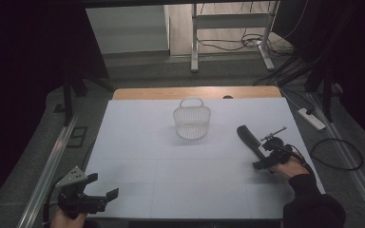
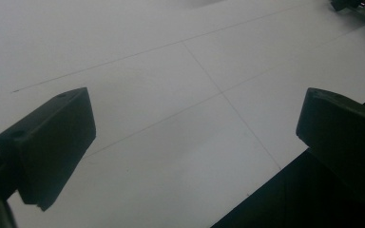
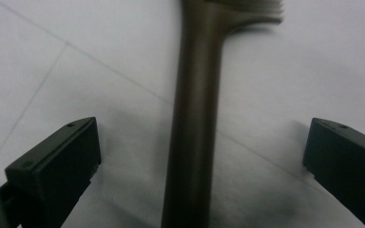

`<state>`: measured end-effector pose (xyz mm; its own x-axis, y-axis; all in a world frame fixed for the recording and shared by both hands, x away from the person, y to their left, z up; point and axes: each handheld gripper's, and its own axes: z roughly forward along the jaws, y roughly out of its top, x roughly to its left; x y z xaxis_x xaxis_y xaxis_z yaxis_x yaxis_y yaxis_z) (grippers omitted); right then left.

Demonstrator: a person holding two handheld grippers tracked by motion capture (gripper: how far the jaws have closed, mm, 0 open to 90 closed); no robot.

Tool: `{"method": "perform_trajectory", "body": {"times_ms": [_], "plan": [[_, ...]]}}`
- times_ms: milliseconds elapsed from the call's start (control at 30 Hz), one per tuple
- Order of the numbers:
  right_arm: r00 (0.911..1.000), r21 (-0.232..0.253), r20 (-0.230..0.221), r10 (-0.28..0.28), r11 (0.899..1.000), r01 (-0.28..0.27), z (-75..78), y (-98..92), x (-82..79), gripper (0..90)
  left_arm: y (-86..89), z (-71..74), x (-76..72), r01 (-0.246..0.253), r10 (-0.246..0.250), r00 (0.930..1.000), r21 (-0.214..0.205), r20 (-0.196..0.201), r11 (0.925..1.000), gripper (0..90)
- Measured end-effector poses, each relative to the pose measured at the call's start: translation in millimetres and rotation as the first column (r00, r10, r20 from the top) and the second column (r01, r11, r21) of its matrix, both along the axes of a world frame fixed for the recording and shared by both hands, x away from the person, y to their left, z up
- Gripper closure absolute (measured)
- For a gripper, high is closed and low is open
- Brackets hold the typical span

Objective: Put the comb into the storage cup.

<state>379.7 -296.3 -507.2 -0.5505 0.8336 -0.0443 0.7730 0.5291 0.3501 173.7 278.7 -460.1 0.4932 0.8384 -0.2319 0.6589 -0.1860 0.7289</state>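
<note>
A dark brush (image 1: 248, 136) lies on the white table cover at the right, its handle pointing toward the person. My right gripper (image 1: 265, 154) hovers over the handle end. In the right gripper view the handle (image 3: 195, 118) runs up between the jaws of the right gripper (image 3: 199, 156), which stand wide apart and clear of it; the brush head sits at the top edge. A white wire basket (image 1: 192, 118) with a raised handle stands upright at the centre back. My left gripper (image 1: 103, 185) rests open at the near left corner, and between the jaws of the left gripper (image 2: 195, 137) is bare table.
The white cover (image 1: 171, 180) leaves a wooden strip (image 1: 171, 92) bare along the far edge. On the floor at the right are a power strip (image 1: 311, 118) and looped cables (image 1: 337, 154). A metal desk frame (image 1: 195, 42) stands behind the table.
</note>
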Motion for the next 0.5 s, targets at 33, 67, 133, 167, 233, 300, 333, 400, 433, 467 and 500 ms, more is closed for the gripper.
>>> {"method": "perform_trajectory", "body": {"times_ms": [33,67,133,167,233,300,333,400,433,467,500], "plan": [[1.0000,-0.003,-0.002,-0.003,1.000,0.003,0.3,0.6,0.0,0.0,-0.1,0.0,0.0,0.000,0.000,1.0000,0.000,-0.001,1.0000,0.0],[1.0000,-0.004,-0.002,-0.006,1.000,0.006,0.2,0.7,0.0,0.0,-0.1,0.0,0.0,0.001,-0.001,1.0000,0.001,-0.001,1.0000,0.0],[0.9999,-0.005,-0.006,-0.016,1.000,0.016,0.3,1.0,0.0,0.0,-0.1,0.0,0.1,0.000,0.000,1.0000,0.001,-0.001,1.0000,0.0],[0.9996,-0.004,-0.008,-0.028,1.000,0.028,0.3,1.3,0.1,0.0,-0.1,0.0,0.1,0.000,0.000,1.0000,0.001,-0.001,1.0000,0.0],[0.9994,-0.011,-0.020,-0.030,1.000,0.029,0.9,1.9,0.9,0.0,-0.2,0.0,0.1,0.000,0.000,1.0000,0.001,-0.002,1.0000,0.0],[0.9991,-0.017,-0.029,-0.031,0.999,0.030,1.3,2.4,1.9,0.0,-0.2,0.1,0.1,0.000,0.000,1.0000,0.002,-0.001,1.0000,0.0],[0.9990,-0.017,-0.031,-0.033,0.999,0.032,1.4,2.6,2.1,0.0,-0.2,0.1,0.1,0.000,0.000,1.0000,0.001,-0.001,1.0000,0.0],[0.9985,-0.021,-0.036,-0.042,0.999,0.041,2.2,3.5,2.1,1.8,-0.2,0.0,0.1,0.001,-0.001,1.0000,0.001,-0.002,1.0000,0.0],[0.9983,-0.022,-0.039,-0.042,0.999,0.041,3.5,3.7,1.9,5.0,-0.2,0.0,0.1,0.000,0.000,1.0000,0.001,-0.002,1.0000,0.0],[0.9984,-0.023,-0.038,-0.041,0.999,0.041,5.1,3.7,1.6,9.6,-0.3,0.0,0.2,0.001,-0.001,1.0000,0.002,-0.002,1.0000,0.0],[0.9985,-0.018,-0.038,-0.041,0.999,0.040,6.9,3.6,1.2,14.5,-0.3,0.0,0.2,0.001,-0.001,1.0000,0.003,-0.003,1.0000,0.0]]}}
